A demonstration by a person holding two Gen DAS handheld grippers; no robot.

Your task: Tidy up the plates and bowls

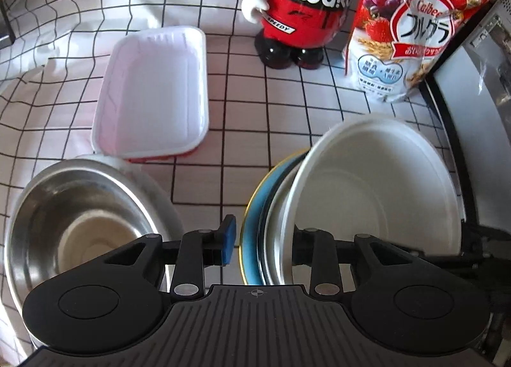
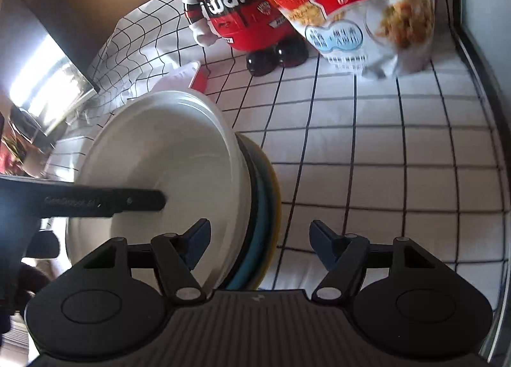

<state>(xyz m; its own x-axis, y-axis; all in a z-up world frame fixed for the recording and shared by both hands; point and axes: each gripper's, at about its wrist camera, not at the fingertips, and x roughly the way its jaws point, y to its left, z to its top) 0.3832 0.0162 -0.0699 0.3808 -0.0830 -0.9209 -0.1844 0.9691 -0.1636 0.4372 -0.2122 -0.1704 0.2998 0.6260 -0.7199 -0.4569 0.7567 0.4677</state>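
A stack of plates stands on edge: a white plate (image 1: 377, 194) in front, a blue plate (image 1: 255, 207) with a yellow rim behind it. My left gripper (image 1: 265, 236) straddles the stack's edge, its blue-padded left finger (image 1: 227, 237) outside the blue plate and its right finger inside the white plate; the jaws are open. In the right wrist view the white plate (image 2: 159, 169) and the blue plate (image 2: 263, 207) sit between the jaws of my open right gripper (image 2: 260, 245). A steel bowl (image 1: 80, 223) sits at the left.
A white rectangular tray (image 1: 153, 95) lies on the grid-patterned cloth (image 1: 249, 105). A red mascot figure (image 1: 303, 9) and a cereal bag (image 1: 408, 25) stand at the back. A dark appliance edge (image 1: 453, 130) runs along the right. The left gripper's arm (image 2: 95, 202) crosses the right wrist view.
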